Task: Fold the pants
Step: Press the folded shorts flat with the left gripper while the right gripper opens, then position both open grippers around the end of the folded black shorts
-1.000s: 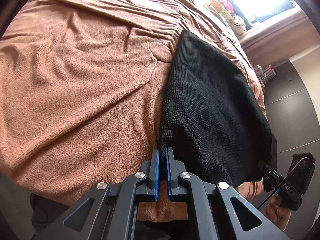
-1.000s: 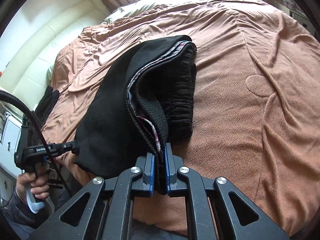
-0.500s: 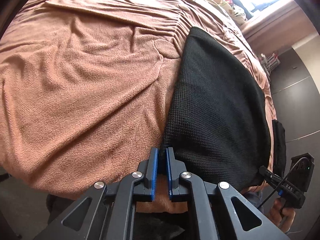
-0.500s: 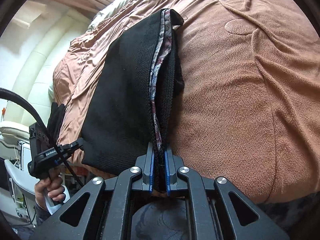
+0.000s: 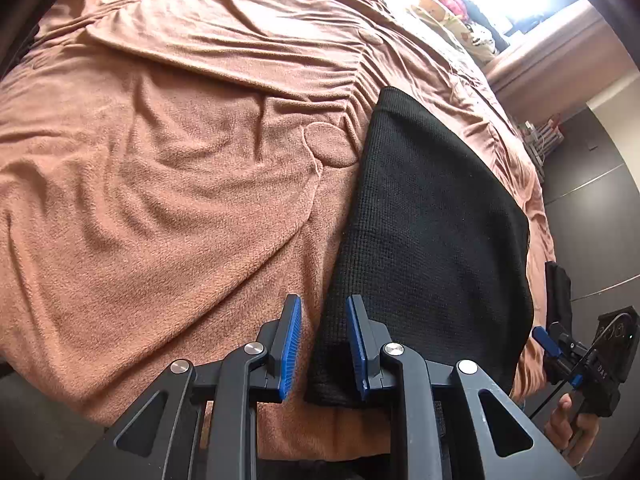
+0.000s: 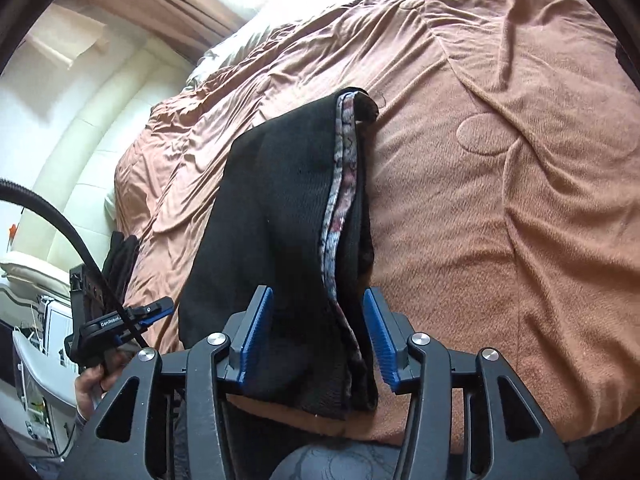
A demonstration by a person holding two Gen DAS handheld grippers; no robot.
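Folded black pants flat on brown blanket, left gripper opening astride the pants' near corner, right gripper opening astride their layered edge, pads off the cloth

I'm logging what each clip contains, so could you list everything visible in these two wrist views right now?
pants: one, black with a patterned inner band, folded flat on the blanket near its front edge
blanket: one, brown fleece, covering the bed
dark cloth: one, black, hanging at the bed's side edge
pile of coloured items: several, mixed colours, far end under the bright window; too blurred to name
left gripper: one, black with blue pads, jaws opening, pants edge between them, unpressed
right gripper: one, black with blue pads, jaws opening, folded pants end between them
hand: one, holding the left gripper's handle
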